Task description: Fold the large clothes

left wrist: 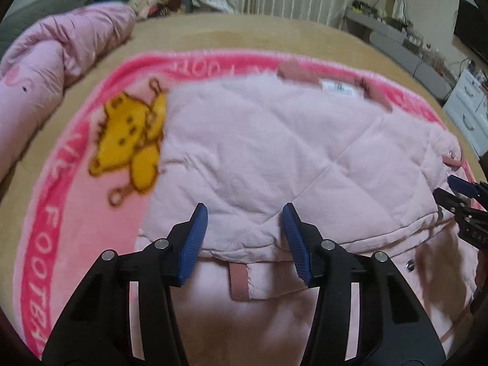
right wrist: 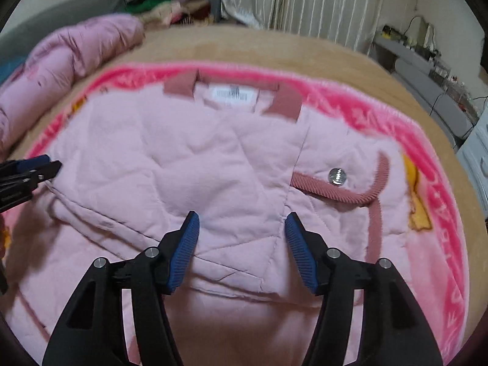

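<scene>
The pale pink quilted jacket (right wrist: pixel 213 164) lay spread on a pink blanket (left wrist: pixel 76 201) printed with a yellow bear (left wrist: pixel 131 140), its collar and white label (right wrist: pixel 231 94) at the far edge and its hem toward the near side. As far as the views showed, the folding was under way but not finished: a quilted panel already lay doubled over the body, with its edge running across just ahead of both tools, and a darker pink ribbed cuff (right wrist: pixel 375 189) and a metal snap (right wrist: pixel 337 177) showed on the right, where a sleeve seemed to have been brought in over the front. The near portion of the garment still stretched flat beneath the cameras, so by my judgement at least one more fold, bringing the near part up toward the collar, was left to do. The left gripper (left wrist: pixel 244 238) hung over the folded edge with its blue pads apart and nothing pinched between them; a small ribbed tab (left wrist: pixel 239 280) lay just below the gap. The right gripper (right wrist: pixel 241 244) likewise stood with its tongs spread, cloth under them but not clamped. Beyond the blanket lay the tan bed cover (left wrist: pixel 274 33), a rolled pink quilt (left wrist: pixel 61 48) at the far left, a heap of clothes (right wrist: pixel 170 6) by the curtains and grey shelving (right wrist: pixel 427 70) at the right.
</scene>
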Available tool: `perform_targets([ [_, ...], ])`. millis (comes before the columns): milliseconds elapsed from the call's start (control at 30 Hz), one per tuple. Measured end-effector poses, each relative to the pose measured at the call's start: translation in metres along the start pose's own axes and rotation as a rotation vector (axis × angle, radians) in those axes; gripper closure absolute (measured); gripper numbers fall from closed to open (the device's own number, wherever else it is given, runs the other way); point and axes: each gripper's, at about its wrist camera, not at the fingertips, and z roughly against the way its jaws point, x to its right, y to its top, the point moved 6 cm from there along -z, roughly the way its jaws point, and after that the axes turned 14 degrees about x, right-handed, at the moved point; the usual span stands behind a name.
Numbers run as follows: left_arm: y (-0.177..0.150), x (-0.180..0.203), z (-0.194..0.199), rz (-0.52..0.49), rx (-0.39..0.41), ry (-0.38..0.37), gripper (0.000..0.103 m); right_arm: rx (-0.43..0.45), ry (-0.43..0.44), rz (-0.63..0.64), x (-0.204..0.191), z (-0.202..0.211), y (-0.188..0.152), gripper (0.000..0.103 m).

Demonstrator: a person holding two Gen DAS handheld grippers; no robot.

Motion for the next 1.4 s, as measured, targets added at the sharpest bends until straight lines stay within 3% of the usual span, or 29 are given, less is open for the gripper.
perform_targets([
  [233, -0.011, 0.002, -0.009, -0.009, -0.011, 0.0, 0.06, -0.023, -0.008, -0.038, 0.0, -0.022, -0.015, 0.039],
  [500, -0.007, -0.002, -0.002, 0.051, -0.025, -0.004, 0.06, 0.0, -0.005, -0.044, 0.0, -0.012, -0.011, 0.038],
  [567, -0.006, -0.004, 0.007, 0.057, -0.022, -0.002, 0.06, 0.025, 0.026, -0.073, 0.002, -0.002, -0.009, 0.031],
  [667, -0.006, -0.002, 0.021, 0.035, -0.011, 0.008, 0.049, 0.066, 0.051, -0.147, 0.008, 0.022, -0.01, 0.021],
  [767, -0.008, 0.0, 0.034, 0.031, -0.009, 0.004, 0.044, 0.105, 0.081, -0.187, 0.008, 0.048, -0.011, 0.018],
  [800, -0.008, 0.0, 0.038, 0.029, -0.004, 0.005, 0.036, 0.115, 0.089, -0.191, 0.007, 0.056, -0.01, 0.017],
  [867, -0.008, 0.003, 0.05, 0.021, 0.014, 0.008, 0.029, 0.144, 0.105, -0.201, 0.005, 0.072, -0.009, 0.005],
  [1000, -0.007, 0.006, 0.073, 0.025, 0.045, 0.0, 0.009, 0.203, 0.121, -0.211, 0.002, 0.103, -0.003, 0.005],
  [1233, -0.01, 0.009, 0.111, 0.027, 0.081, -0.039, 0.009, 0.256, 0.129, -0.25, 0.004, 0.148, -0.001, 0.004],
  [1400, -0.019, 0.003, 0.129, 0.03, 0.099, -0.024, 0.009, 0.275, 0.107, -0.256, 0.006, 0.171, -0.005, 0.004],
])
